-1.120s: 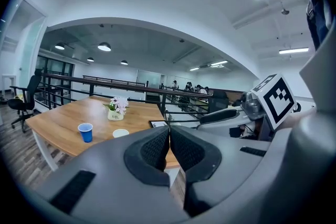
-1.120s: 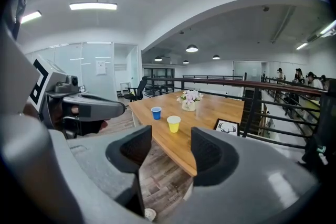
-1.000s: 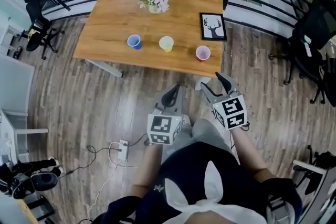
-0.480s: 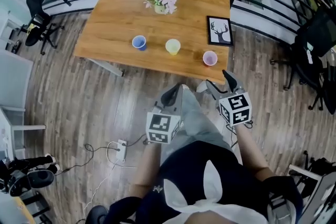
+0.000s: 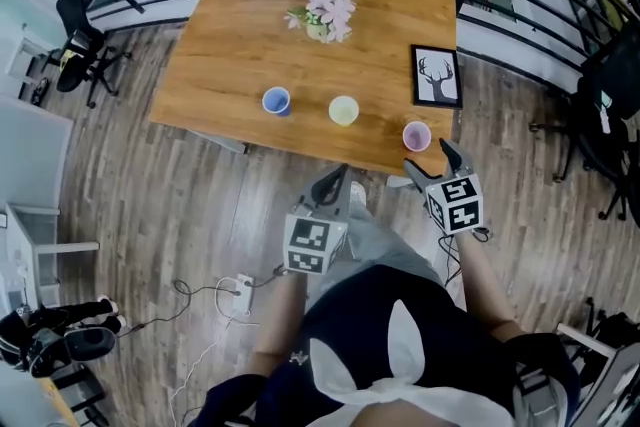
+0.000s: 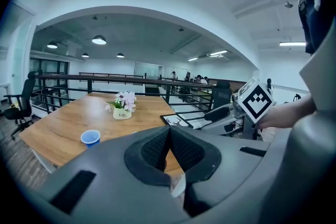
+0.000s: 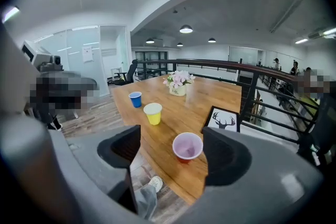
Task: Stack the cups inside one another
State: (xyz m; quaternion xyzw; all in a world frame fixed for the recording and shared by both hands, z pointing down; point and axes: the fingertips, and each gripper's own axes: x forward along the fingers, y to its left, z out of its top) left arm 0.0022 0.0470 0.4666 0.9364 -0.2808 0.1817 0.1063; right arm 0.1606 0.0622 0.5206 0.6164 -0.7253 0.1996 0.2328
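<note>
Three cups stand in a row near the wooden table's front edge: blue, yellow and pink. My right gripper hovers just short of the pink cup, its jaws opening and empty. In the right gripper view the pink cup shows between the two pads without touching them, with the yellow cup and blue cup farther left. My left gripper is shut on nothing, below the table edge. Its own view shows the blue cup.
A framed deer picture lies just behind the pink cup. A pot of pink flowers stands mid-table. Black railings run along the table's far and right sides. Office chairs stand at left, and a power strip lies on the floor.
Both grippers have moved forward toward the table's front edge. The right gripper now sits close to the pink cup, and its jaws have spread wider.
</note>
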